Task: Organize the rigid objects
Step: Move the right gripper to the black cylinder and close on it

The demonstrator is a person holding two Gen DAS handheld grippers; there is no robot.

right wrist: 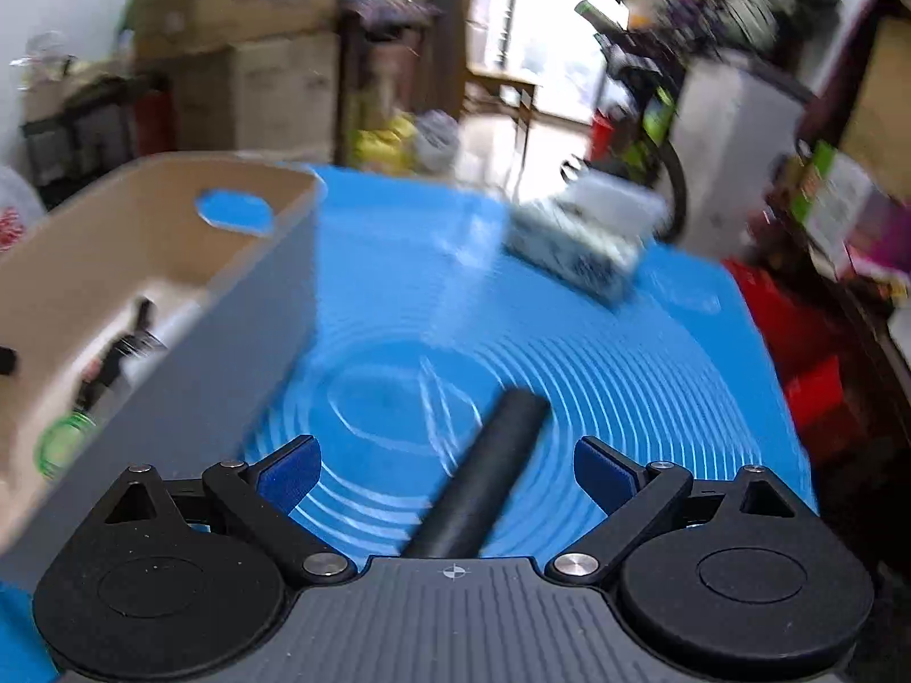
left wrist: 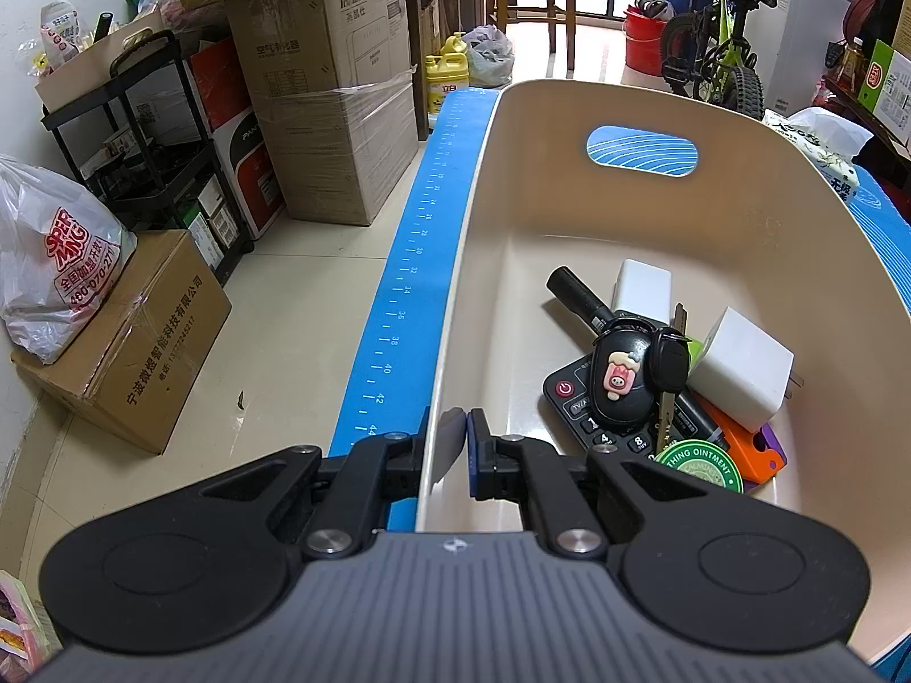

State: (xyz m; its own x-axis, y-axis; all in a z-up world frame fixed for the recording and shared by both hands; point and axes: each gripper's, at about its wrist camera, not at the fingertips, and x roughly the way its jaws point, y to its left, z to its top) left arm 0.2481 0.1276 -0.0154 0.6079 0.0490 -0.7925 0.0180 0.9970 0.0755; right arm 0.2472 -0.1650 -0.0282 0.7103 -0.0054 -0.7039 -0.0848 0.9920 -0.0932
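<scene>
A beige plastic bin [left wrist: 569,114] stands on the blue mat [left wrist: 421,239]. In it lie a black remote [left wrist: 575,404], a black car key with a pink charm [left wrist: 620,375], a black marker [left wrist: 575,296], two white chargers [left wrist: 740,370], a green ointment tin [left wrist: 700,467] and an orange piece [left wrist: 740,444]. My left gripper [left wrist: 455,444] is shut on the bin's left wall. In the blurred right wrist view my right gripper [right wrist: 447,472] is open, and a black cylinder [right wrist: 484,484] lies on the mat [right wrist: 626,370] between its fingers. The bin [right wrist: 188,307] is to its left.
A tissue pack [right wrist: 586,233] lies on the mat's far side, also seen past the bin in the left wrist view [left wrist: 820,148]. Cardboard boxes [left wrist: 336,114], a black shelf cart [left wrist: 142,131], a white bag [left wrist: 57,262] and a bicycle [left wrist: 723,40] stand on the floor around the table.
</scene>
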